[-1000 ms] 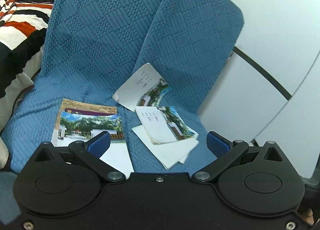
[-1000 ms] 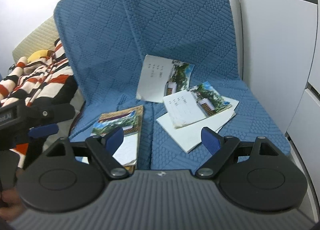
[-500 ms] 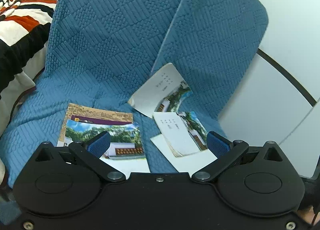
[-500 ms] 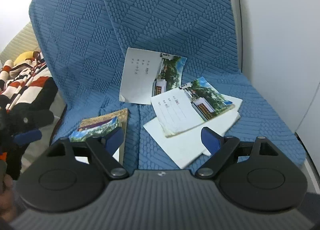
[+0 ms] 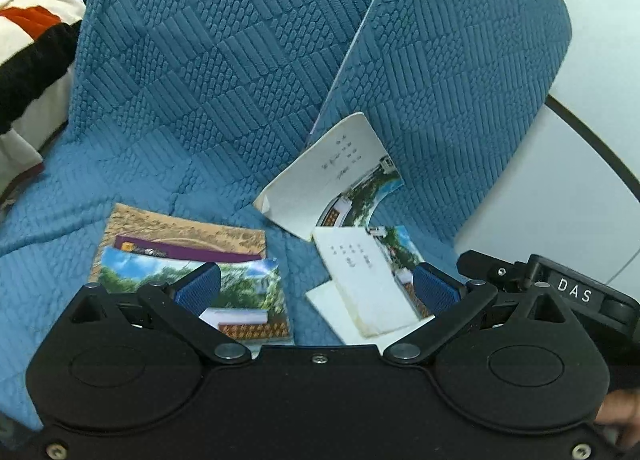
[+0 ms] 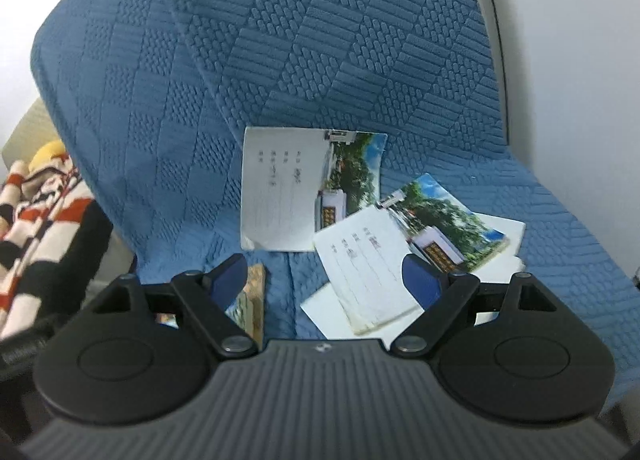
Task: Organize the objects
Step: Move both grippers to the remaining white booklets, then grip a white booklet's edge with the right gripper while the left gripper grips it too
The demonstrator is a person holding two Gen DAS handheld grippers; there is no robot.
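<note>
**Booklets scattered on the blue seat, both grippers poised above them**

Low in the left wrist view, a stack of booklets (image 5: 192, 264) with a tree-and-wall cover lies flat on the blue quilted seat cover (image 5: 224, 72). To its right, a second booklet (image 5: 368, 280) rests on loose white sheets (image 5: 324, 300), and a third booklet (image 5: 332, 180) leans against the backrest at centre frame.

The left gripper (image 5: 316, 290) tilts downward over the gap between the two piles, its blue pads spread wide with nothing between them. The right gripper (image 6: 324, 284) is angled down the same way, jaws equally wide and empty, above the seat between the flat stack and the booklet on white sheets. A sliver of a hand (image 5: 618, 412) shows at lower right of the left view. Striped fabric (image 6: 36, 216) lies at the left edge of the right view.
</note>
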